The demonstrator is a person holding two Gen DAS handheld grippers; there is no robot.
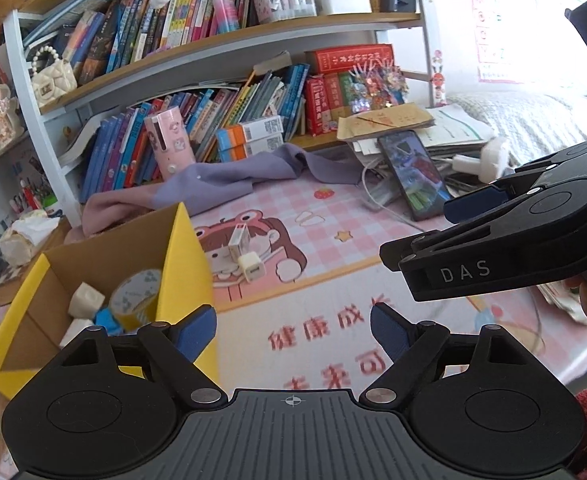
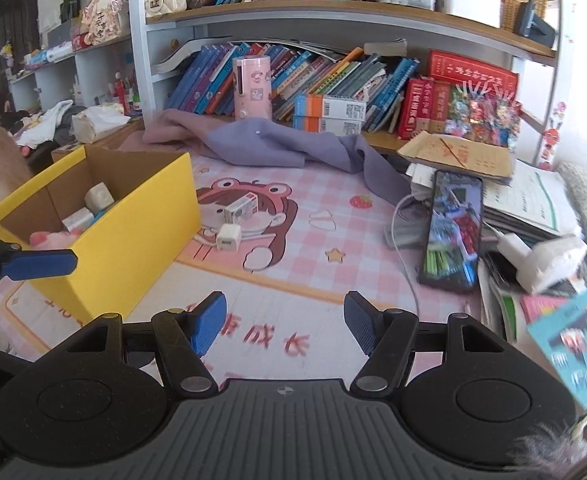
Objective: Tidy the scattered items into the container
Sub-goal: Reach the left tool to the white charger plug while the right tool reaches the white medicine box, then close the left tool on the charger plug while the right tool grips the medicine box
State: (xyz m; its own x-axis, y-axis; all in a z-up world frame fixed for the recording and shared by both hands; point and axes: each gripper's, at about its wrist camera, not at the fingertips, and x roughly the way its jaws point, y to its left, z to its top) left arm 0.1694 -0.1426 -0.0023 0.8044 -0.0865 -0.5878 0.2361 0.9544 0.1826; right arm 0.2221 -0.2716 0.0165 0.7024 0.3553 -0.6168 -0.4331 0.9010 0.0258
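I held both my left tongs (image 1: 292,332) and right tongs (image 2: 285,322) spread and empty, near the box (image 2: 133,216), because the charger (image 2: 228,237) and carton (image 2: 241,209) right of it awaited picking.

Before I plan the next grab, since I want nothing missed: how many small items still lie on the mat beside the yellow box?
2. A small carton lies on the cartoon face on the mat, right of the yellow box; a white charger plug sits just in front of it. The box may hide more.
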